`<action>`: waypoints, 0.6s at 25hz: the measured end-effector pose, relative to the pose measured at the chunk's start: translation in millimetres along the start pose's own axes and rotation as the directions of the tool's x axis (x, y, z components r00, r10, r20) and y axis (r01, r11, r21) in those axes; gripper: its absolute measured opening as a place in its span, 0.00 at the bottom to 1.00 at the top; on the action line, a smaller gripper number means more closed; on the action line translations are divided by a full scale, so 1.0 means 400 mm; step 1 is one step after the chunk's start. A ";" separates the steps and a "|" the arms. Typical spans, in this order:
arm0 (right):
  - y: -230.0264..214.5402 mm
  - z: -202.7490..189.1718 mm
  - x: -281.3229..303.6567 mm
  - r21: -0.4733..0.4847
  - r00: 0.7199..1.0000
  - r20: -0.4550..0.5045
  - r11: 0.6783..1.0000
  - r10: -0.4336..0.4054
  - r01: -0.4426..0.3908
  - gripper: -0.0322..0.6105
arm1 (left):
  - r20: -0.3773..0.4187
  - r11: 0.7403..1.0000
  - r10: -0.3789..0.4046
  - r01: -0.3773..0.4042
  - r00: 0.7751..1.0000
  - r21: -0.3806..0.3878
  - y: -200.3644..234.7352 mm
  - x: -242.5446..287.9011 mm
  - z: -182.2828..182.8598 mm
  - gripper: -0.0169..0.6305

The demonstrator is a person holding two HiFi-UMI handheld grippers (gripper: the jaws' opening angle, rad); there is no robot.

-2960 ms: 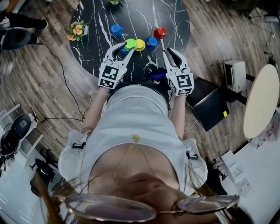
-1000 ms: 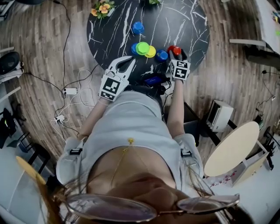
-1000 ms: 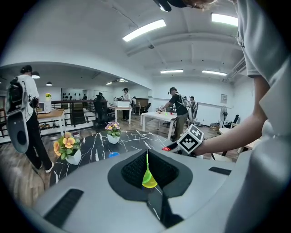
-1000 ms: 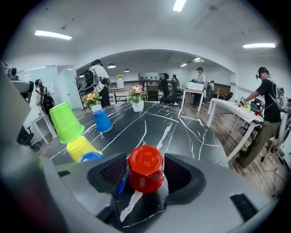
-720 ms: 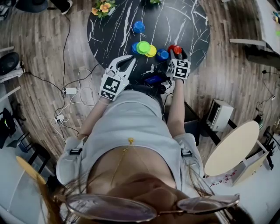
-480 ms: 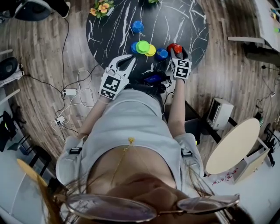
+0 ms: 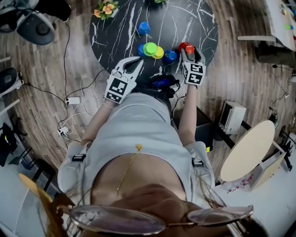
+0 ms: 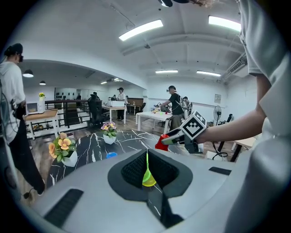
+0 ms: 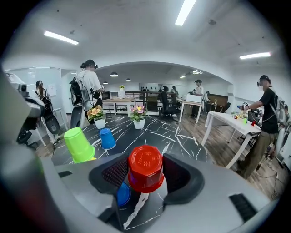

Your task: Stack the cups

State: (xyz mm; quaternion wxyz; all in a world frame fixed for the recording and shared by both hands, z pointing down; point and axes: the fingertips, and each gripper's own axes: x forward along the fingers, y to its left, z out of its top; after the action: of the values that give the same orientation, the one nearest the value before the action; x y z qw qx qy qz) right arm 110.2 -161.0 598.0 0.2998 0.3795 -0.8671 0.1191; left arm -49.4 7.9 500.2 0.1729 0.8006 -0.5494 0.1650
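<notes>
A round black desk [image 7: 194, 18] with white marble veins stands on a wooden floor [image 7: 41, 78]. A white pot of orange flowers [image 7: 103, 9] sits at its far left edge, and a second flower pot [image 9: 138, 113] is also on it. Cables [image 7: 76, 99] trail over the floor. A pale round table [image 7: 247, 150] stands to the right, with a white box [image 7: 230, 118] near it.
</notes>
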 end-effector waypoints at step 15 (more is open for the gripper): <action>0.143 0.107 -0.090 -0.075 0.996 0.056 0.995 0.072 -0.067 0.42 | 0.009 0.998 -0.051 0.051 0.999 0.027 0.035 -0.018 0.000 0.08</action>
State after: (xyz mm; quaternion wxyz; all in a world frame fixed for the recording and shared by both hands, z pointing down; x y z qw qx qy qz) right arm 69.2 -119.4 543.2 0.2835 0.3411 -0.8921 0.0863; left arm -65.0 8.9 498.3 0.1636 0.8175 -0.5273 0.1639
